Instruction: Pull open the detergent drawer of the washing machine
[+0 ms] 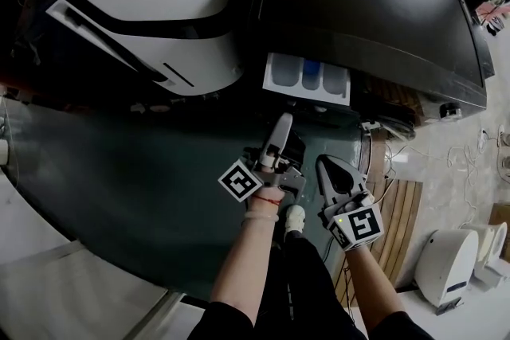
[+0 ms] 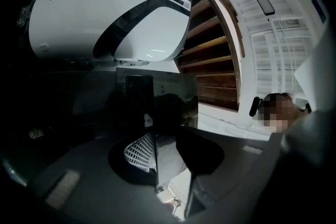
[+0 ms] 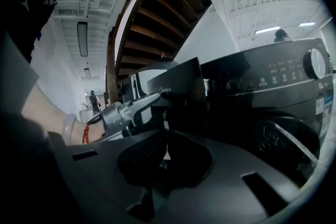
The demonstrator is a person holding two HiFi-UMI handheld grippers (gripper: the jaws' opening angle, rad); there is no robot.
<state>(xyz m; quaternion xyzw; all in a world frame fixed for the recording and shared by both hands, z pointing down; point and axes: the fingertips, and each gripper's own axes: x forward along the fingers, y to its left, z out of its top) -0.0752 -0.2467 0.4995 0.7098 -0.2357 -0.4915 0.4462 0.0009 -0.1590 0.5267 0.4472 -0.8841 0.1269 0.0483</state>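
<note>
Dark washing machine (image 1: 374,4) is seen in the head view, its detergent drawer (image 1: 307,77) pulled out at 12 o'clock of the left gripper (image 1: 280,131). Left gripper view: its jaws are held apart, empty. Right gripper view: the right gripper (image 3: 166,150) is seen with jaws pressed together, empty.

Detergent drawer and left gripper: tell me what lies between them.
Nothing. The head view shows only a short, bare stretch between the left gripper and the pulled-out detergent drawer.
</note>
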